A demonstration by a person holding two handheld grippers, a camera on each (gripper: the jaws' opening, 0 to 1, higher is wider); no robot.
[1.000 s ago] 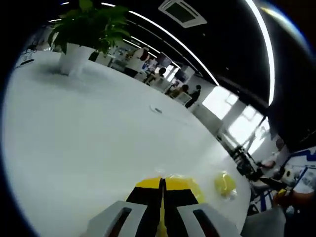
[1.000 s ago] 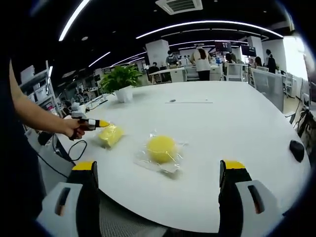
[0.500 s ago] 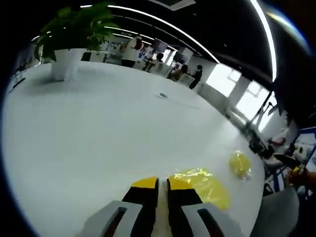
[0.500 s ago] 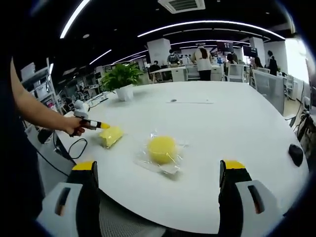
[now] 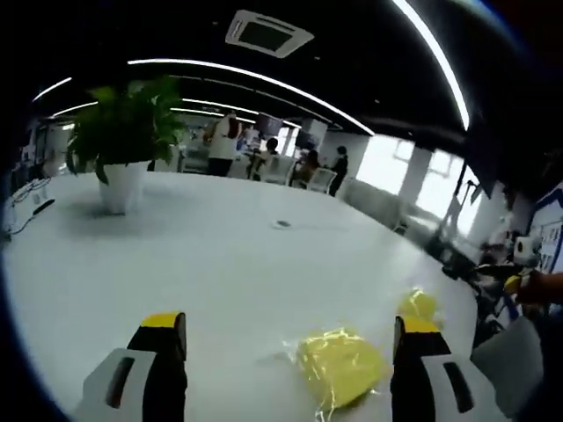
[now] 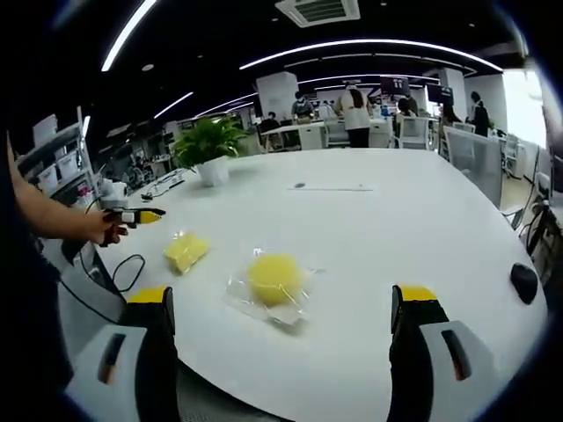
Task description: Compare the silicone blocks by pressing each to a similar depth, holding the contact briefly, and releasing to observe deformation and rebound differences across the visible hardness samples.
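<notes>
Near table [image 6: 422, 229] edge: blocks [image 6: 274, 278], tongs [image 5: 286, 330] apart.

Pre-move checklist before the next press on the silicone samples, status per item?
1. Left tool open, nothing between its jaws: ok.
2. Right tool open, nothing held: ok.
3. Square yellow silicone block in clear wrap free of the left tool, ahead of it on the white table: ok.
4. Round yellow silicone block in clear wrap lies ahead of the right tool: ok.
5. Black mouse-like object near the table edge, apart from both blocks: ok.
6. Rebound complete: cannot tell.
</notes>
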